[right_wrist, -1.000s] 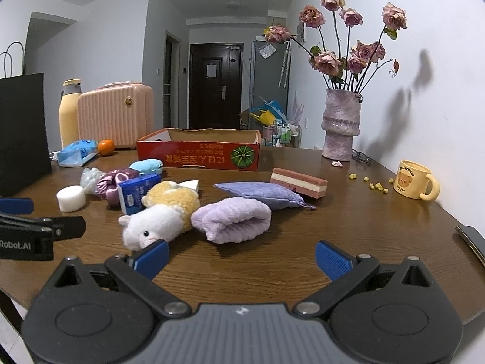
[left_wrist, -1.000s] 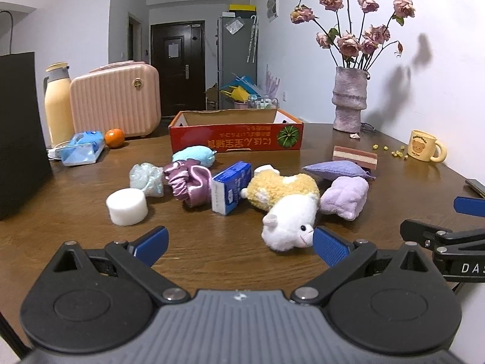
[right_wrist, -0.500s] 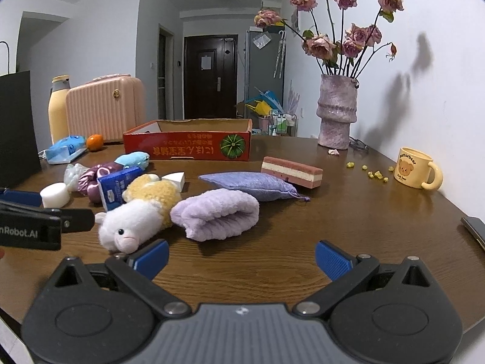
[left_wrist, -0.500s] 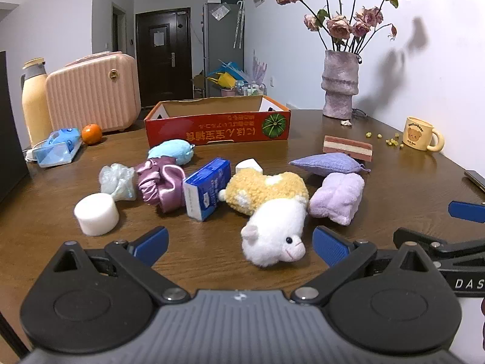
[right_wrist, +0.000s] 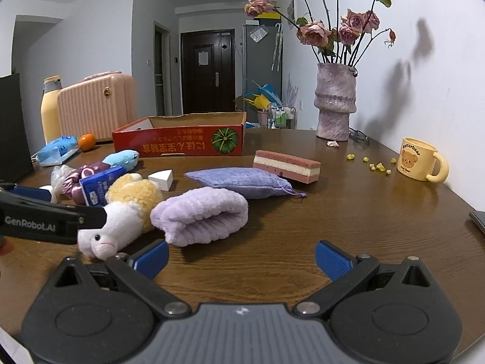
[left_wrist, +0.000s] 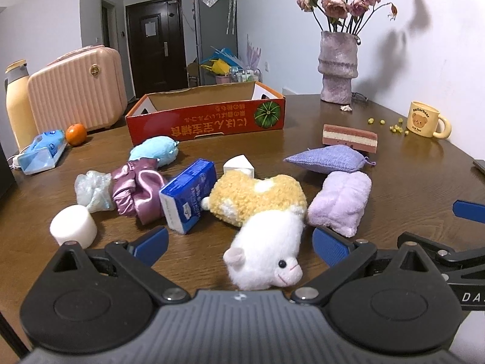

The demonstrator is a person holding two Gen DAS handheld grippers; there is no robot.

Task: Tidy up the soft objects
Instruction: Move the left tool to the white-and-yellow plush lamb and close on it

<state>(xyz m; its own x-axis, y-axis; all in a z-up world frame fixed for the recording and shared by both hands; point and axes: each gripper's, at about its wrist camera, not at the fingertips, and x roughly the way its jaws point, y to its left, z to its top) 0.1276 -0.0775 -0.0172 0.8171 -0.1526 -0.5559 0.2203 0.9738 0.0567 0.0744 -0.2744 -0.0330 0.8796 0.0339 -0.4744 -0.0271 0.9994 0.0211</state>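
Wide brown desk (left_wrist: pixel 409 176) strewn with soft things, red cardboard box (left_wrist: pixel 206 118) at 12 o'clock behind them, lilac rolled towel (left_wrist: pixel 339 203) at 2 o'clock, white-and-yellow plush (left_wrist: pixel 266 251) lying at 12 o'clock right before the left tool (left_wrist: pixel 239 242). Best done by lowering straight over the white head, centring it between the pads, closing gently to avoid dragging the blue carton (left_wrist: pixel 188 194) alongside. Left tool released, low and level, straddling the plush; right tool (right_wrist: pixel 241 256) likewise spread, empty, low over bare desk near the towel
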